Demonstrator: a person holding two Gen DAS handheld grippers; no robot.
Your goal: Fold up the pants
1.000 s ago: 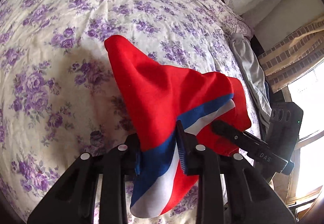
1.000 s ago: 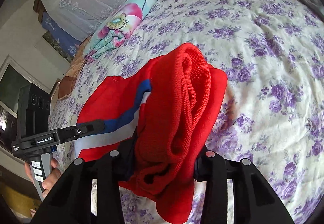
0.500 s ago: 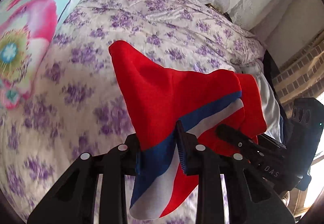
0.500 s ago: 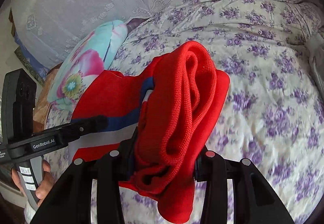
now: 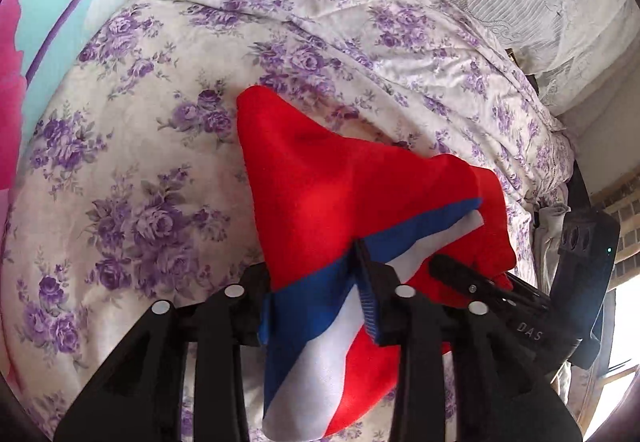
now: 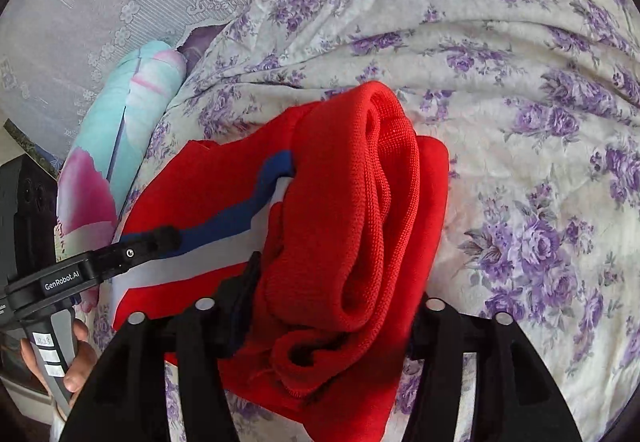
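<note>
Left hand-held gripper [image 5: 316, 306] and right hand-held gripper [image 6: 332, 306] both clamped on red pants [image 6: 360, 202], right fingertips seemingly buried in ribbed folds.

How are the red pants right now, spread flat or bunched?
Bunched and lifted: the red pants hang gathered between both grippers, left gripper and right gripper, above the floral bedspread.

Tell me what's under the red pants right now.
Under the red pants, held up by the left tool and right tool, lies the purple-flowered bedspread. The patch directly beneath the cloth is covered.
</note>
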